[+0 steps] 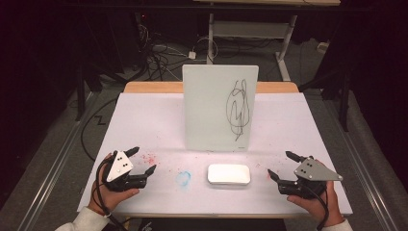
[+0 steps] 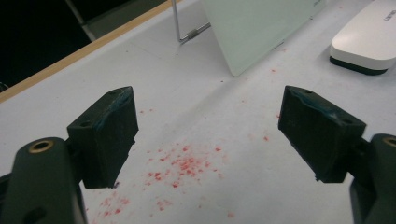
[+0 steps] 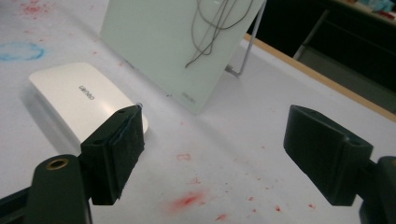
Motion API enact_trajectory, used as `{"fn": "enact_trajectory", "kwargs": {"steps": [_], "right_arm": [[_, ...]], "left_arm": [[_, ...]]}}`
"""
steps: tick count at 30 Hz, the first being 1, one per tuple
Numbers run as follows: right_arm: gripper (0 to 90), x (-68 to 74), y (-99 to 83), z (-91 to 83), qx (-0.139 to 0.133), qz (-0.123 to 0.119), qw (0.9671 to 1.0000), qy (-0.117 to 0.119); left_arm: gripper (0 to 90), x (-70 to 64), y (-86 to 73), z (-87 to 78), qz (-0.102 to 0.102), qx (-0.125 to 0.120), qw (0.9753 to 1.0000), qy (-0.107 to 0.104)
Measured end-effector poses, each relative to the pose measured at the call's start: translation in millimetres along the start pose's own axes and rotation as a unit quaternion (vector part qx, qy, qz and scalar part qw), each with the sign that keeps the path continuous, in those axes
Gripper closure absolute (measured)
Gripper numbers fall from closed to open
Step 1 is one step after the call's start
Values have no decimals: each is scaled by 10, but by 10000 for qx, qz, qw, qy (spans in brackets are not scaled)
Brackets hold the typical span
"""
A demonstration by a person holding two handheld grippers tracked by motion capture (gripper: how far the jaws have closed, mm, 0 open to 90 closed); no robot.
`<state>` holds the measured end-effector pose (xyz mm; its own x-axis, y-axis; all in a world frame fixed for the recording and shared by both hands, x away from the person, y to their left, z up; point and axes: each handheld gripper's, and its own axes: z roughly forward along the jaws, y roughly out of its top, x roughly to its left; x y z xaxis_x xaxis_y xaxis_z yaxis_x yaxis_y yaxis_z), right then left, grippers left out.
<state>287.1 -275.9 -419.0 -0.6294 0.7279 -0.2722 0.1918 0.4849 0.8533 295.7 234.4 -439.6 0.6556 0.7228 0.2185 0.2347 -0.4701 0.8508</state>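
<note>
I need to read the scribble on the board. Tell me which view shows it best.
The high view: the whole black scribble faces the camera on the upright whiteboard. The right gripper view shows its lower loops, cut off at the top edge. The left gripper view catches the board's bare corner.

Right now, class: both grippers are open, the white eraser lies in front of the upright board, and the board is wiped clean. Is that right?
Not quite. The board carries a black scribble, as the high view shows. The left gripper and right gripper are open, and the eraser lies in front of the board.
</note>
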Motion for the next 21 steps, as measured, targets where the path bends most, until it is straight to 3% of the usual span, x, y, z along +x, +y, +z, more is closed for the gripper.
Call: {"fn": "enact_trajectory", "kwargs": {"steps": [10, 13, 17, 19, 20, 21], "right_arm": [[222, -67, 23, 57, 290, -134, 9984, 461], [221, -106, 75, 145, 497, -188, 9953, 811], [221, -72, 134, 227, 649, -389, 9915, 1058], [222, -20, 192, 336, 859, -587, 9855, 1343], [222, -20, 192, 336, 859, -587, 9855, 1343], [223, 1, 209, 376, 901, -659, 9834, 1433]], "left_arm": [[178, -102, -15, 42, 158, 300, 9994, -74], [178, -127, -38, 42, 157, 392, 9991, -66], [178, -123, -65, 30, 132, 485, 9987, -14], [178, -111, -80, 34, 127, 582, 9982, 32], [178, -111, -89, 36, 104, 585, 9982, 40], [179, -111, -94, 36, 98, 602, 9981, 35]]}}
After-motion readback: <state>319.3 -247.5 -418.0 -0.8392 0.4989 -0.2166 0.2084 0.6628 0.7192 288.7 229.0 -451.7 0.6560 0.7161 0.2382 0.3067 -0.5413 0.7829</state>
